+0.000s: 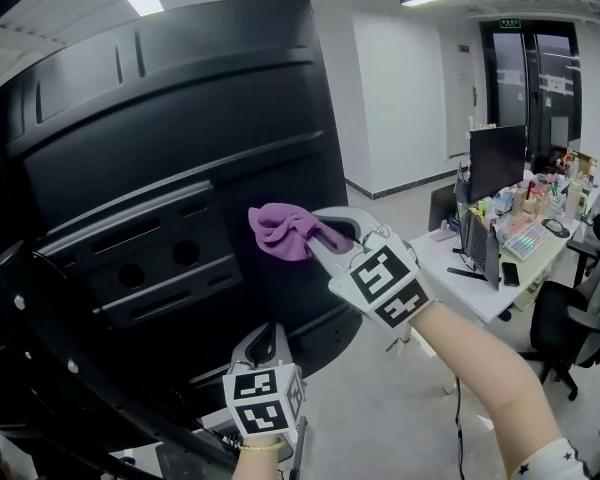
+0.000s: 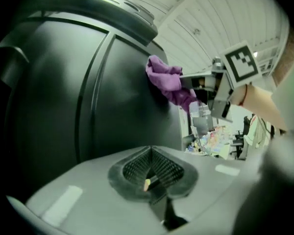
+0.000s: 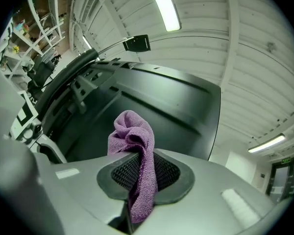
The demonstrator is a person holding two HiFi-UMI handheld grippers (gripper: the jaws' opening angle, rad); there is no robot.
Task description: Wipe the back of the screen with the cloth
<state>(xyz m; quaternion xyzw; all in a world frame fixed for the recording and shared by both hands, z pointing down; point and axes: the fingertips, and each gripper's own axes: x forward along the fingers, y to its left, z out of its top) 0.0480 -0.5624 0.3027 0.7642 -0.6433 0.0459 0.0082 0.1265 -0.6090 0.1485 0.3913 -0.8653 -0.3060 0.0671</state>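
Here, crumpled purple microfibre cloth [image 1: 280, 230]: lay bunched against the black plastic screen back [image 1: 180, 118], long axis along the jaws.
Right gripper [image 1: 325, 236]: clamped the cloth.
Left gripper [image 1: 266, 340]: closed, empty.

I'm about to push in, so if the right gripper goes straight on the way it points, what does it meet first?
The purple cloth held by the right gripper leads, and it would press on the black back of the screen; it looks near contact, depth unclear.
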